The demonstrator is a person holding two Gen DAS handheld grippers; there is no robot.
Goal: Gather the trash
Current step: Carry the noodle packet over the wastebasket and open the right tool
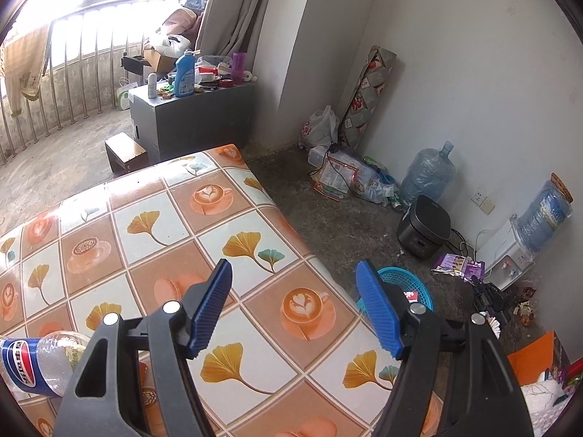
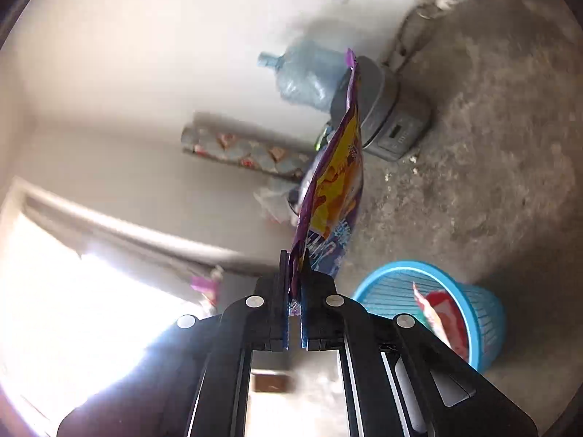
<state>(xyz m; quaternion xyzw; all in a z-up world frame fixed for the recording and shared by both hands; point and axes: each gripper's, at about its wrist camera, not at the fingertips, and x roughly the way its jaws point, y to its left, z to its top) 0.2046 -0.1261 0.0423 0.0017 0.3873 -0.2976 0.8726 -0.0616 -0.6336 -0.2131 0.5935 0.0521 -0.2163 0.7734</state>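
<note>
My right gripper (image 2: 294,260) is shut on a purple and yellow snack wrapper (image 2: 337,178), held in the air to the left of a blue plastic basket (image 2: 484,313) that has a red and white wrapper (image 2: 442,313) inside. My left gripper (image 1: 295,284) is open and empty above a table with a patterned cloth (image 1: 153,225). An empty Pepsi bottle (image 1: 36,364) lies on the table at the lower left. The blue basket (image 1: 404,282) shows past the table edge on the floor. The purple wrapper (image 1: 459,266) also shows in the air beyond the basket in the left wrist view.
A black rice cooker (image 1: 424,225), water jugs (image 1: 426,174), a white water dispenser (image 1: 506,255) and a pile of bags and litter (image 1: 349,178) line the wall. A grey cabinet (image 1: 193,113) with bottles stands by the window. An orange box (image 1: 535,360) sits at the lower right.
</note>
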